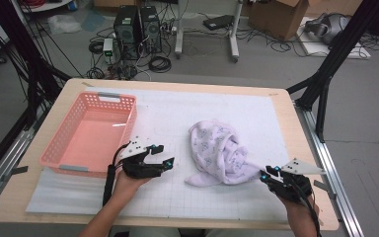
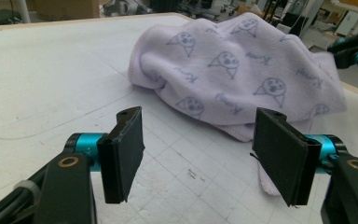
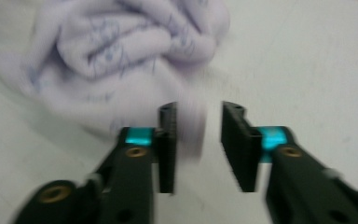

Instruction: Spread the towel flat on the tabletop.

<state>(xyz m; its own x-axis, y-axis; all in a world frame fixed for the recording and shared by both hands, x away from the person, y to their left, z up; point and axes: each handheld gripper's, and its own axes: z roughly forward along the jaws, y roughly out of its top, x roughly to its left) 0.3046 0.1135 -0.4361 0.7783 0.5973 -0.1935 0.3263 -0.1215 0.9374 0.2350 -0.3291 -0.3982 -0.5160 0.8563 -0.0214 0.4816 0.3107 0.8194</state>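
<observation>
A crumpled lilac towel with a printed pattern lies right of the middle of the white mat. My left gripper is open just left of the towel and apart from it. In the left gripper view its jaws stand wide apart, with the towel heaped a short way ahead. My right gripper sits at the towel's near right corner. The right gripper view is blurred: its jaws are partly apart, a pale edge of the towel lies between them, and they have not shut on it.
An empty pink basket stands on the left of the table, close behind the left hand. The mat covers most of the wooden tabletop. Computer towers, cables and boxes sit on the floor beyond the far edge.
</observation>
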